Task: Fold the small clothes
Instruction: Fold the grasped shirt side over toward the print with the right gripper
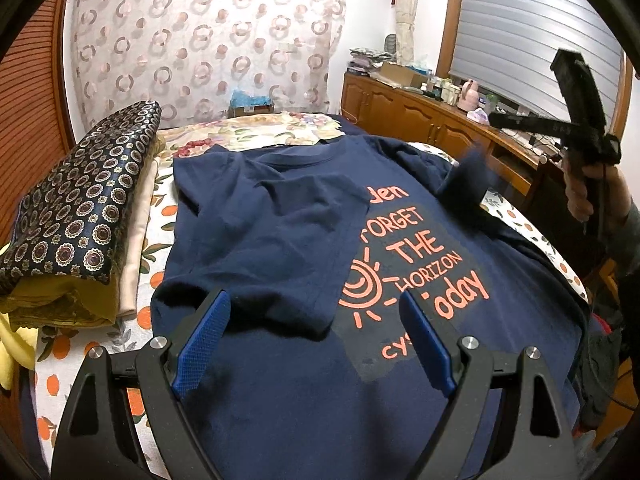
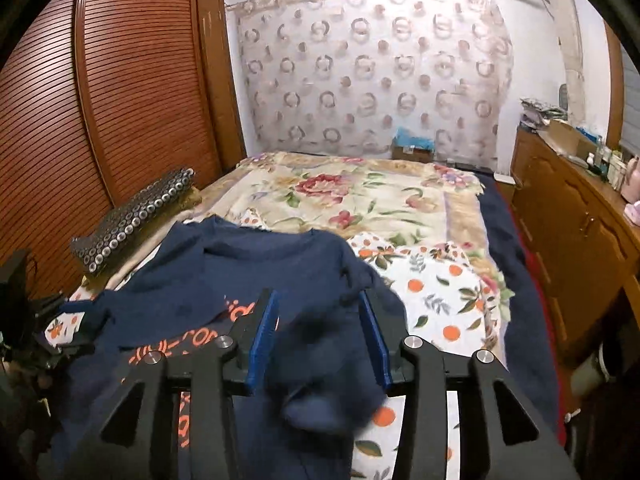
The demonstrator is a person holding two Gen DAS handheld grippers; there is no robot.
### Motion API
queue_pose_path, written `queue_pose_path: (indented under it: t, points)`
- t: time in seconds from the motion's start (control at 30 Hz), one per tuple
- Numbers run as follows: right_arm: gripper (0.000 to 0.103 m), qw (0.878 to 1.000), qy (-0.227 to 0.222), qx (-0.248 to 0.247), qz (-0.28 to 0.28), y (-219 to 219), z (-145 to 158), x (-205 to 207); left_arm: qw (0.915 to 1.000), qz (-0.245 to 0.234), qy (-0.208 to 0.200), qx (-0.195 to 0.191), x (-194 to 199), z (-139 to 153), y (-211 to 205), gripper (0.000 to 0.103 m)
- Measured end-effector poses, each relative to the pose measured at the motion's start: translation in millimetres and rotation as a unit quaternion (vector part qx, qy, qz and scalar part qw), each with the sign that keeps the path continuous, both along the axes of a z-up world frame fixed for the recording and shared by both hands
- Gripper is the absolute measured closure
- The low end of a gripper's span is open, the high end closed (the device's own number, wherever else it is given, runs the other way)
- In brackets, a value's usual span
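A navy T-shirt (image 1: 280, 216) with orange print lies on the bed, its left side folded over the middle. My left gripper (image 1: 316, 320) is open just above the shirt's lower part, holding nothing. The right gripper body (image 1: 576, 120) is raised at the right, above the bed's edge. In the right wrist view the right gripper (image 2: 316, 320) is open, and the shirt's right sleeve (image 2: 320, 376), blurred, lies loose between and below its fingers. The shirt (image 2: 248, 264) spreads to the left there.
A patterned dark folded blanket (image 1: 80, 208) on yellow and cream cloths lies at the bed's left. A floral cover (image 2: 360, 200) fills the far bed. A wooden cabinet (image 1: 420, 112) with clutter stands at the right, a slatted wardrobe (image 2: 80, 120) at the left.
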State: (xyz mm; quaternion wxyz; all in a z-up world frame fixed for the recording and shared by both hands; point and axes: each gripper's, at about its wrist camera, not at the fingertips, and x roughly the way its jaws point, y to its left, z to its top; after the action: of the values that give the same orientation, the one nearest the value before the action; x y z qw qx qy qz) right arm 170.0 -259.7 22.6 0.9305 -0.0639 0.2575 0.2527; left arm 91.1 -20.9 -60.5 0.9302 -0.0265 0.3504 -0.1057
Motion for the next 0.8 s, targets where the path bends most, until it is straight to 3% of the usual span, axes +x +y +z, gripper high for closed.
queue_pose_path:
  t: [0.1,0.27,0.43,0.57,0.6,0.63,0.67,0.7,0.8]
  points:
    - [0.059,0.999,0.014,-0.009,-0.030,-13,-15,7,1.0000,0.000,-0.003,0.002,-1,1,-1,0.016]
    - [0.059,0.993,0.086,-0.008,-0.074,-27,-54,30,1.0000,0.000,-0.004,-0.001,-1,0,-3,0.016]
    - [0.059,0.990,0.130,0.015,-0.057,-24,-88,28,1.0000,-0.003,-0.001,0.002,-1,-2,-5,0.016]
    - [0.061,0.989,0.139,-0.011,-0.057,-18,-103,49,1.0000,-0.003,0.000,0.002,-1,-3,-6,0.016]
    - [0.064,0.989,0.136,-0.015,-0.063,-15,-101,49,1.0000,-0.004,-0.001,0.002,-1,-3,-6,0.016]
    - [0.075,0.989,0.133,-0.015,-0.066,-14,-100,50,1.0000,-0.002,-0.001,0.002,-1,-3,-6,0.016]
    - [0.092,0.989,0.135,-0.013,-0.061,-10,-95,52,1.0000,0.001,0.000,0.000,-1,-3,-5,0.016]
    - [0.098,0.990,0.131,-0.008,-0.055,-9,-92,51,1.0000,0.002,0.001,-0.003,-1,-4,-4,0.016]
    - [0.100,0.995,0.092,-0.012,-0.043,1,-78,47,1.0000,0.007,0.001,-0.003,-2,-5,-1,0.016]
